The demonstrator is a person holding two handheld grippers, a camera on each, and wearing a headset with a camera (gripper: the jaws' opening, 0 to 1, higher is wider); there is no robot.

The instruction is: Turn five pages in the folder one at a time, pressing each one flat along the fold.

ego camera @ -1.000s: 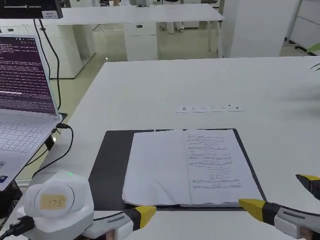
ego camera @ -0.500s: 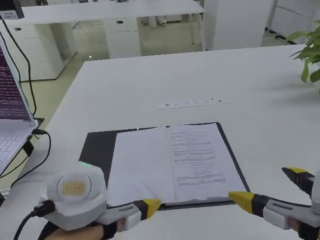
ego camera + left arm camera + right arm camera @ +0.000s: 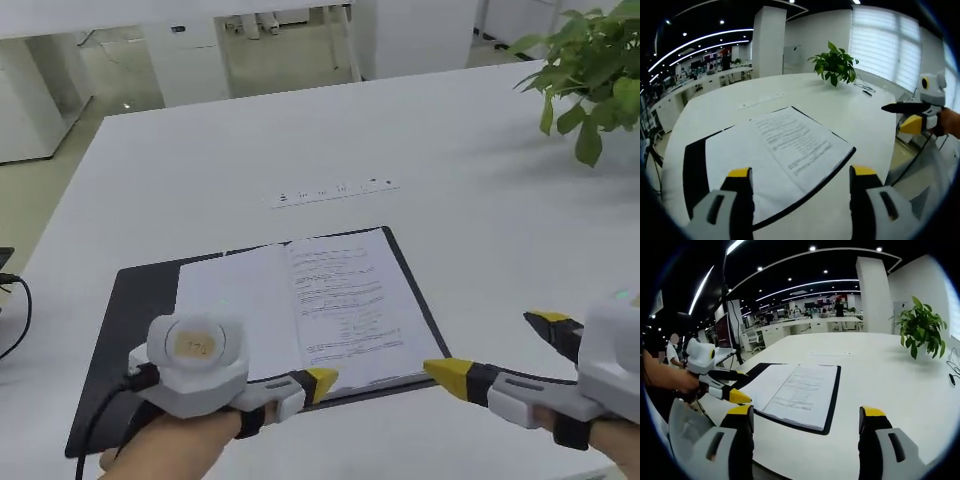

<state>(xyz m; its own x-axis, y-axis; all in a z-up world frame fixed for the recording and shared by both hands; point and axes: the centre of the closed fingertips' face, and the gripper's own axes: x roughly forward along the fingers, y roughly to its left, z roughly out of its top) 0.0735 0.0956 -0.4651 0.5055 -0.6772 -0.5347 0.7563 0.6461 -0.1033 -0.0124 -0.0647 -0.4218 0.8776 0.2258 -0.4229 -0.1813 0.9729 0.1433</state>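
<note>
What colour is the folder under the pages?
Black. The folder shows best in the head view.

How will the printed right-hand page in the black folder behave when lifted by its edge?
The white printed right-hand page looks like one thin sheet, so it will probably flop and curl, not stay stiff. It lies flat on similar sheets, so two may lift together. The open black folder lies flat and wide; it likely stays put.
</note>
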